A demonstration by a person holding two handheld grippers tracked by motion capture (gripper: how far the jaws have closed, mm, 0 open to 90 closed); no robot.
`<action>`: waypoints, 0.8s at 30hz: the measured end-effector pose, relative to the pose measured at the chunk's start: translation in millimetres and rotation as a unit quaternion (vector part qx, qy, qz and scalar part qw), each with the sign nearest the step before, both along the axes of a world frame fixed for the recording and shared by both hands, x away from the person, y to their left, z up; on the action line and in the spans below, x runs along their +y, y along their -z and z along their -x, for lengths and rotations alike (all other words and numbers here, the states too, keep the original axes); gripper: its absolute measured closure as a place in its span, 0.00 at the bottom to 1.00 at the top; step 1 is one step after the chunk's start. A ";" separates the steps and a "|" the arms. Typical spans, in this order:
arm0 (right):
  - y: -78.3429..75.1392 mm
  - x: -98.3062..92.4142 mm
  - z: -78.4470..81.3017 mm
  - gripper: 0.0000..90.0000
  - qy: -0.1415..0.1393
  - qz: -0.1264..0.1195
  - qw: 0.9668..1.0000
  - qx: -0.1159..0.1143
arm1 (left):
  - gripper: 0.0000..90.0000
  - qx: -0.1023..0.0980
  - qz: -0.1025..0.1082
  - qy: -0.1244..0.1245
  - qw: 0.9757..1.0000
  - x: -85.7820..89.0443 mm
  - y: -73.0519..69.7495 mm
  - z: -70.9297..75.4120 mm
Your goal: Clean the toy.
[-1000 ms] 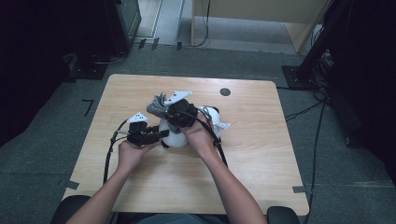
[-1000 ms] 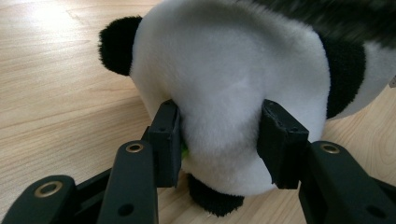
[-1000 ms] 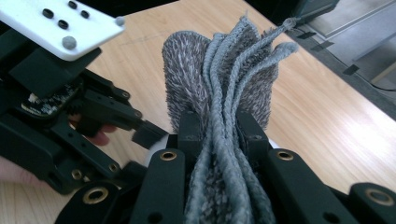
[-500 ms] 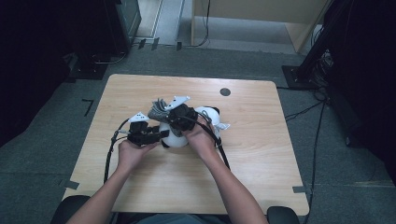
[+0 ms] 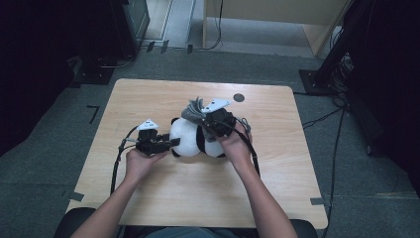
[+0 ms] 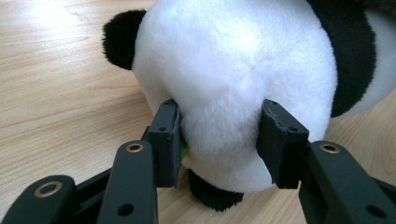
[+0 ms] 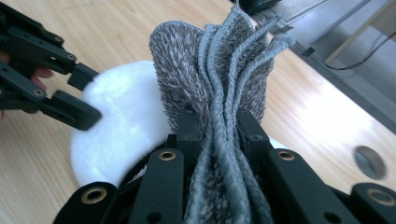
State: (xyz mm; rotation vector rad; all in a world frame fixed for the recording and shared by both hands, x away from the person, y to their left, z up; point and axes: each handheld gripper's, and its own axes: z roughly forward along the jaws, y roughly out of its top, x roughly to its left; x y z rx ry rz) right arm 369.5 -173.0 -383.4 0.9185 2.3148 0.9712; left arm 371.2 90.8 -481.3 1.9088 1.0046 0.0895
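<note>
A black-and-white panda plush point(image 5: 185, 139) lies at the middle of the wooden table point(image 5: 148, 99). My left gripper point(image 5: 173, 143) comes in from the left and is shut on it. In the left gripper view both pads point(image 6: 170, 135) press into the white fur of the panda point(image 6: 233, 60). My right gripper point(image 5: 203, 120) hovers over the panda's right half, shut on a bunched grey knitted cloth point(image 5: 194, 110). In the right gripper view the cloth point(image 7: 219, 70) fans out above the right gripper point(image 7: 219, 128), with the panda point(image 7: 121, 121) and the left gripper point(image 7: 77, 95) behind it.
A small dark round spot point(image 5: 239, 97) marks the table near its far edge, also in the right gripper view point(image 7: 371, 162). Cables trail from both grippers across the table. Dark equipment and floor cables surround the table; a wooden cabinet point(image 5: 277, 20) stands behind.
My right gripper has carried the grey cloth to the right, over the panda. The left gripper has kept its place and its hold on the panda.
</note>
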 end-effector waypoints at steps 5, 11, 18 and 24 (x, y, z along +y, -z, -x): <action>-4.8 -22.4 4.1 0.84 0.015 -0.018 1.000 -0.002 | 0.60 0.000 0.003 0.000 1.000 0.2 0.4 -0.2; -6.9 -43.0 7.5 0.84 0.034 -0.029 0.999 -0.007 | 0.60 0.002 0.004 0.001 1.000 0.7 0.3 -0.4; -6.1 -58.2 10.2 0.84 0.048 -0.040 0.998 -0.005 | 0.59 0.003 0.006 0.001 1.000 1.0 0.3 -0.5; -14.0 -59.6 18.3 0.84 0.045 -0.066 0.997 -0.004 | 0.54 0.010 0.015 0.000 1.000 2.8 0.9 -1.9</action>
